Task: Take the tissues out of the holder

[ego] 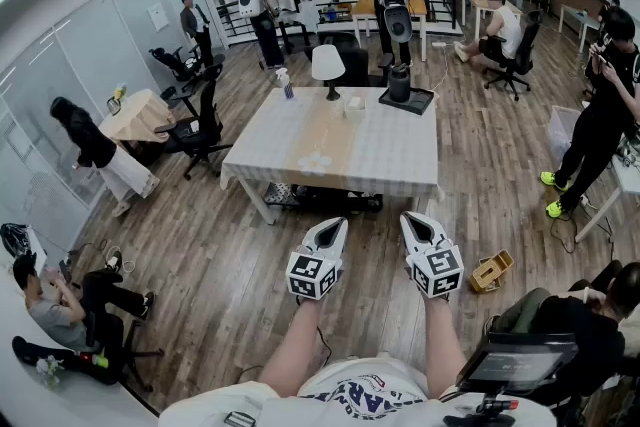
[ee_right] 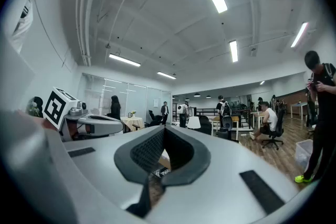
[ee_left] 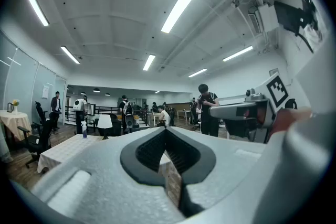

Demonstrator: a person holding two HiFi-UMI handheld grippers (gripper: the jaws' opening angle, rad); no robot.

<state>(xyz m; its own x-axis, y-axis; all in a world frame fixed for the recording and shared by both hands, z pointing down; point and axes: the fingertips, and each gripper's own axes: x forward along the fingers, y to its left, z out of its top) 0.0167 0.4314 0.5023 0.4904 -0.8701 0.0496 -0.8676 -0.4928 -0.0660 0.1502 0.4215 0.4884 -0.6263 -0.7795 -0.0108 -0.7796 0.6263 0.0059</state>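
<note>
**Head view.** The left gripper and right gripper were held level and side by side over the wooden floor, short of the cloth-covered table. Only this view showed the whole tabletop:
- 1 white lamp
- 1 spray bottle
- 1 black tray carrying 1 dark cylinder
- 1 small pale box between lamp and tray, the likeliest tissue holder

The box was too small to tell whether tissue stood in it. It lay on the far half of the table, well apart from both pairs of jaws and straight ahead of them. Only this view showed 1 wooden crate on the floor, right of the right gripper. What the crate held could not be told.

**Left gripper view.** The 2 jaws met at their tips with nothing between them. The table corner, lamp and bottle appeared at the left, and the right gripper at the right edge.

**Right gripper view.** The 2 jaws were likewise closed on nothing. The left gripper appeared at the left, and a standing person in black at the right edge.
</note>
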